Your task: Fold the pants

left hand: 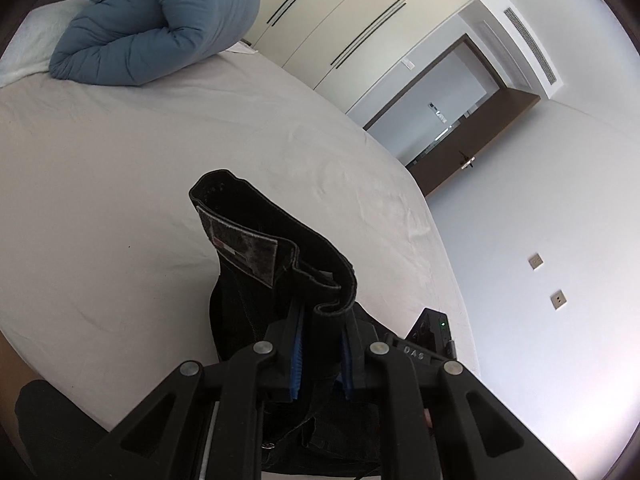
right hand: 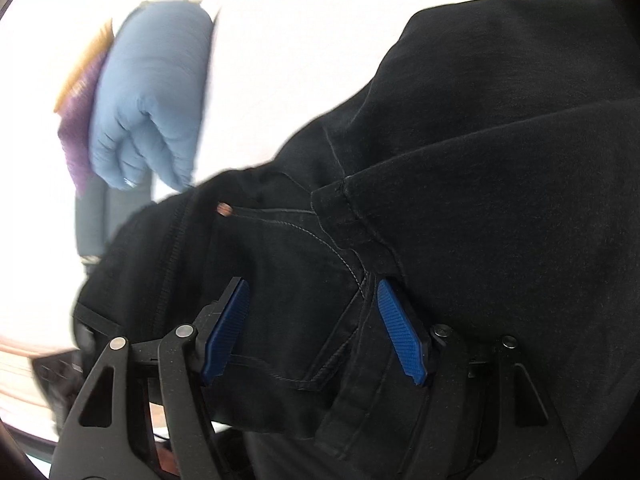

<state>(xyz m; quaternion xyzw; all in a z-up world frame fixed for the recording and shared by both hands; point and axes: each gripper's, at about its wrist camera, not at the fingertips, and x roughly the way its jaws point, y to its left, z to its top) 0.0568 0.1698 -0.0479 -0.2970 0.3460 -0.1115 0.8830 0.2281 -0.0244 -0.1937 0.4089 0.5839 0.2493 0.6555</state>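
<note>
Your left gripper clamps the black denim pants' waistband above the white-sheeted bed; your right gripper spreads wide around the cloth.

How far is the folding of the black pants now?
Early stage. Done: the left gripper is shut on the waistband of the black pants, lifted above the bed. In hand: the right gripper is open around the pocket area. Left: every fold; no neat fold is visible.

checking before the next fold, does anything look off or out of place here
Nothing damaged or spilled. The black denim pants are bunched up, waistband standing upright from the shut left gripper. The right gripper is open around the pocket seam. A puffy blue jacket lies crumpled on the white bed.
</note>
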